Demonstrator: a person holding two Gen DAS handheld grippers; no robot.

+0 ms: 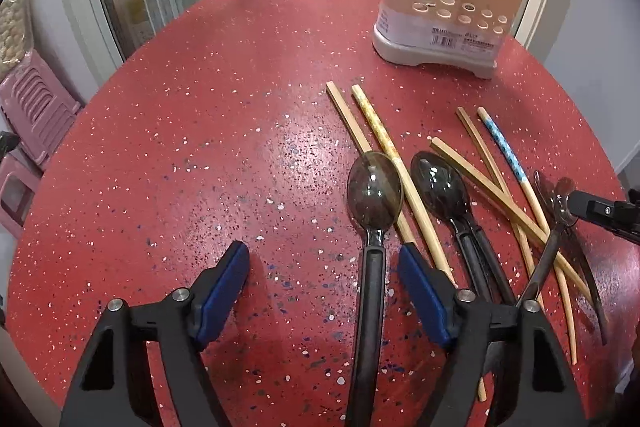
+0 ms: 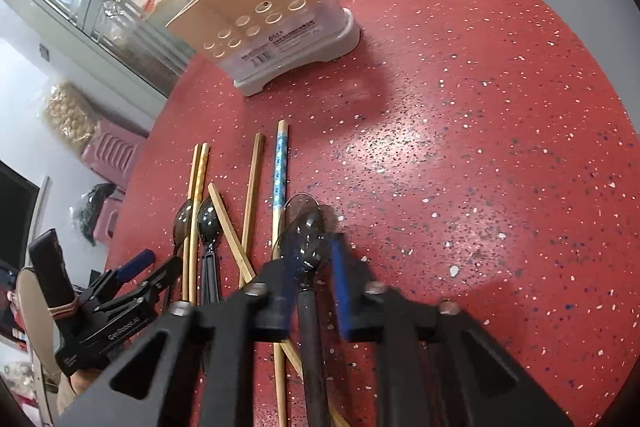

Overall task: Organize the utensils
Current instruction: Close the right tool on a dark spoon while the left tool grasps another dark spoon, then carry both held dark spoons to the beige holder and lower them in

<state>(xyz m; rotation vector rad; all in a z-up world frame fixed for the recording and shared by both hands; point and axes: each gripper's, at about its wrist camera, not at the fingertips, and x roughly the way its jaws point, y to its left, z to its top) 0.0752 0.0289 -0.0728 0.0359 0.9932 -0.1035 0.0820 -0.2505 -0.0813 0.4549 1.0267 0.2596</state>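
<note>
My left hand-held gripper [image 1: 322, 267] is wide open, low over the red counter [image 1: 180, 147]. A dark spoon [image 1: 374, 195] lies between its blue pads, not squeezed. My right hand-held gripper [image 2: 312, 259] has pinched shut on another dark spoon [image 2: 306, 235] (blurry here). Chopsticks [image 1: 496, 187] lie between my two hand-held grippers. The utensil holder [image 1: 444, 11] stands far ahead.

The left gripper [image 1: 322, 269] is being held wide open over the red speckled table [image 1: 180, 147], with the black handle of a dark spoon [image 1: 374, 205] lying between its blue pads, untouched. Beside it, a second spoon [image 1: 440, 183] and several chopsticks [image 1: 380, 131] are lying scattered. A beige utensil holder [image 1: 444, 11] is standing beyond them.
</note>
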